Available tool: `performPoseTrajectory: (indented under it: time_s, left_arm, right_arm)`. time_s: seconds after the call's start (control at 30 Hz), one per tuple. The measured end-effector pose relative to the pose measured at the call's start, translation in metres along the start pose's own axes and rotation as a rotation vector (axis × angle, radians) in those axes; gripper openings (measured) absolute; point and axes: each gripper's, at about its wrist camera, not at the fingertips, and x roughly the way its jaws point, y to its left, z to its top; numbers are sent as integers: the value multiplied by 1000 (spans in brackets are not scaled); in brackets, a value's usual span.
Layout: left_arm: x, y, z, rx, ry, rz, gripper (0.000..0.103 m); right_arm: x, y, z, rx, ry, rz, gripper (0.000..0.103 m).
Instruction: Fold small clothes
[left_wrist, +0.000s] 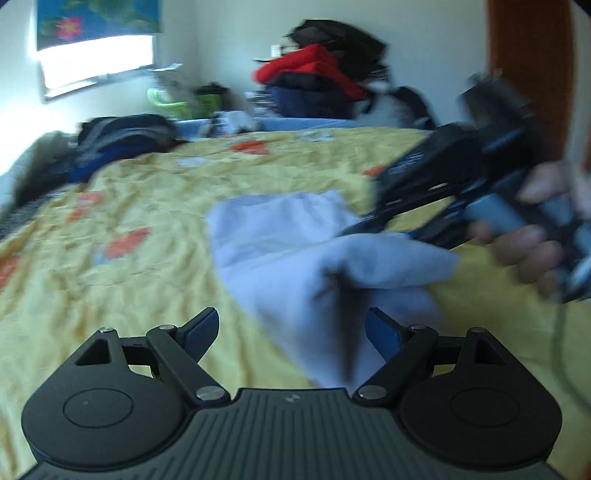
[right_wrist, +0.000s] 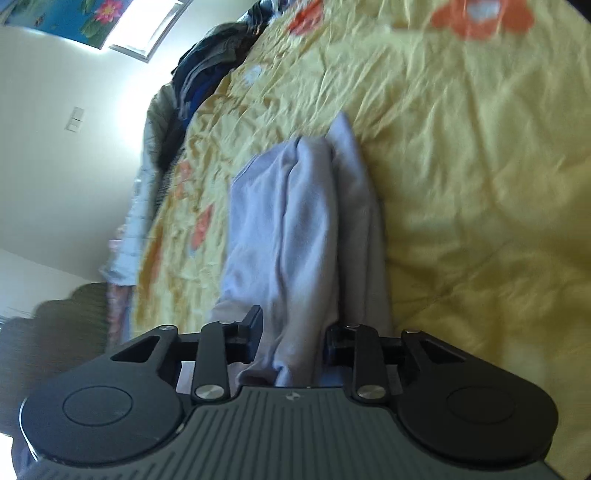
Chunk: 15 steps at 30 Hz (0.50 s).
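Observation:
A pale lavender garment (left_wrist: 295, 236) lies partly folded on the yellow flowered bedspread (left_wrist: 129, 206). My left gripper (left_wrist: 291, 332) hovers low over its near corner, jaws wide open, with cloth below the gap but not pinched. In the left wrist view, a hand holds my right gripper (left_wrist: 369, 227) at the right, its tips at the garment's raised right edge. The right wrist view shows the right gripper (right_wrist: 293, 334) with a thick bunch of the garment (right_wrist: 295, 221) filling the gap between its fingers (right_wrist: 255, 332), and the cloth stretches away across the bedspread (right_wrist: 461, 184).
A heap of dark clothes (left_wrist: 122, 136) sits at the bed's far left. Red and dark jackets (left_wrist: 314, 74) are piled beyond the bed's far edge against the wall. A bright window (left_wrist: 96, 59) is at the upper left. Bare bedspread stretches to the left of the garment.

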Motion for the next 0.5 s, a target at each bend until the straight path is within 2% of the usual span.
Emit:
performPoseTrajectory:
  time_s: [0.13, 0.17, 0.2, 0.27, 0.33, 0.37, 0.4, 0.43, 0.5]
  left_arm:
    - [-1, 9, 5, -78, -17, 18, 87]
    - [-1, 9, 7, -84, -19, 1, 87]
    - [0, 7, 9, -81, -21, -14, 87]
    - [0, 0, 10, -47, -40, -51, 87]
    - [1, -8, 8, -6, -69, -38, 84]
    - [2, -10, 7, 8, -59, -11, 77]
    - [9, -9, 6, 12, -23, 25, 51]
    - [16, -4, 3, -6, 33, 49, 38]
    - [23, 14, -7, -80, 104, 51, 32]
  right_arm:
    - [-33, 22, -12, -141, -176, -129, 42]
    - [-42, 29, -16, -166, -219, -124, 44]
    - [-49, 33, -20, -182, -230, -71, 45]
    - [-53, 43, -27, -197, -199, 27, 49]
    - [-55, 57, -33, -253, -199, 39, 54]
    - [-53, 60, -33, -250, -172, 58, 59]
    - [-48, 60, -33, -223, -138, 90, 62]
    - [-42, 55, -34, -178, -90, 128, 67]
    - [-27, 40, -42, -110, 4, 126, 65]
